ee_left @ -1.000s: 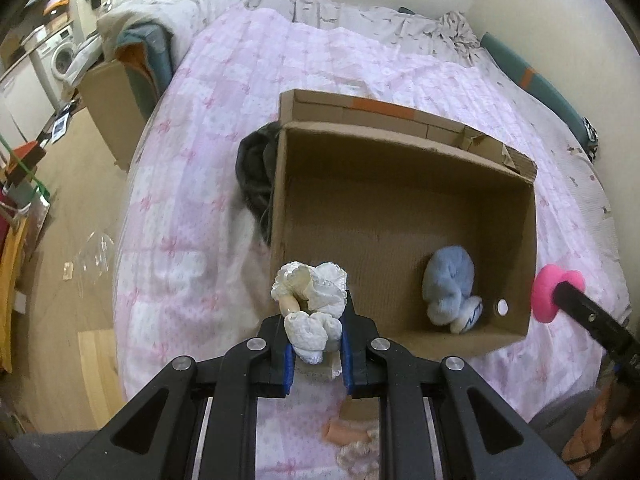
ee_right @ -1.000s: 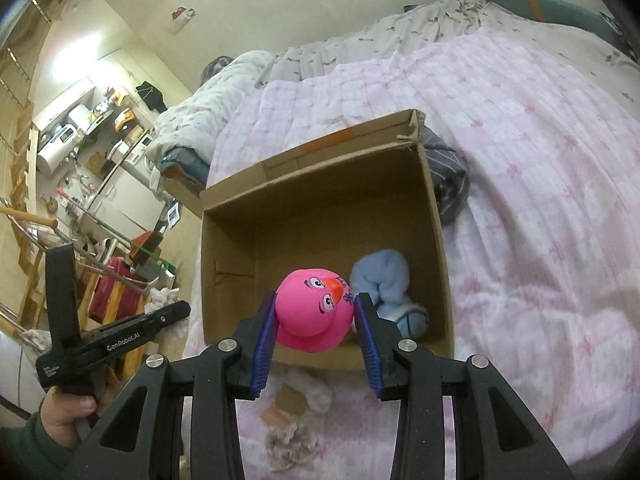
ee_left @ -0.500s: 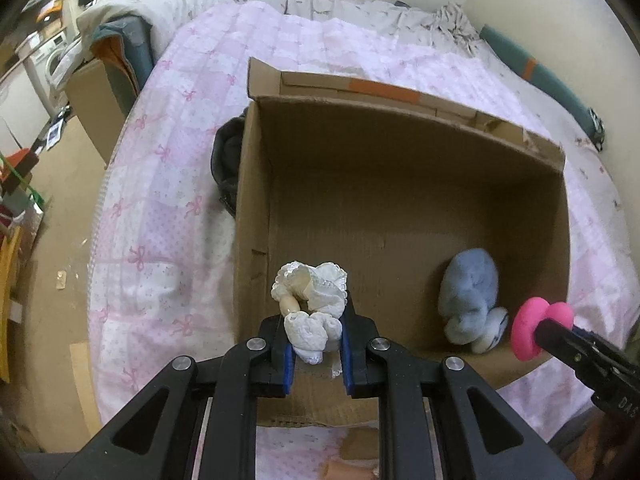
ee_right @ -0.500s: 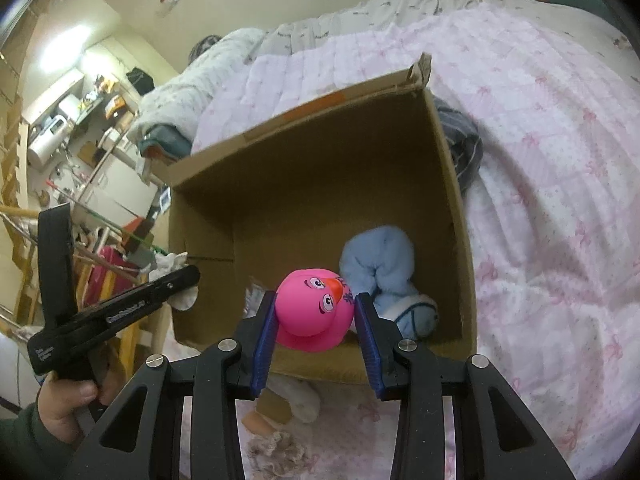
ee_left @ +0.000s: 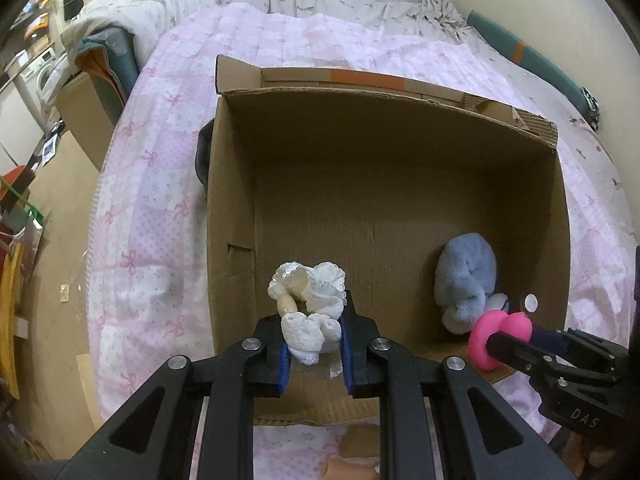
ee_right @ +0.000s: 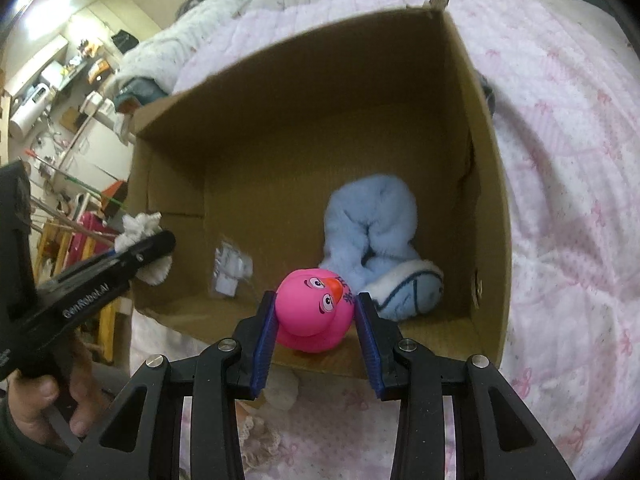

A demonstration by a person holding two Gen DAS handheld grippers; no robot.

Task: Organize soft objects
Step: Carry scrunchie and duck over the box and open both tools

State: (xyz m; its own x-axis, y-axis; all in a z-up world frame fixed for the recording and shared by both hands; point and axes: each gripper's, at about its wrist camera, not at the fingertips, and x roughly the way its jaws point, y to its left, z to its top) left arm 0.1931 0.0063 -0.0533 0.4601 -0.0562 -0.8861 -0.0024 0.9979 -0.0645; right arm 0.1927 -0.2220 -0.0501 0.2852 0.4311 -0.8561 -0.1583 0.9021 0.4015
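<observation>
An open cardboard box (ee_left: 232, 216) (ee_right: 486, 184) sits on a pink quilted bed. A light blue plush toy (ee_left: 468, 272) (ee_right: 372, 224) lies in its near right corner. My left gripper (ee_left: 314, 332) is shut on a white lace-dressed doll (ee_left: 310, 300), held above the box's near left part; it also shows in the right wrist view (ee_right: 140, 236). My right gripper (ee_right: 316, 312) is shut on a pink rubber duck (ee_right: 314, 312) over the box's near edge; the duck also shows in the left wrist view (ee_left: 496, 338).
A small clear packet (ee_right: 230, 272) lies on the box floor. Dark clothing (ee_left: 202, 152) lies against the box's left side. More doll parts (ee_left: 352, 468) lie on the bed in front of the box. Bedding is piled at the far end; floor clutter lies to the left.
Both grippers have moved forward over the box with their toys. The box now fills much more of both views.
</observation>
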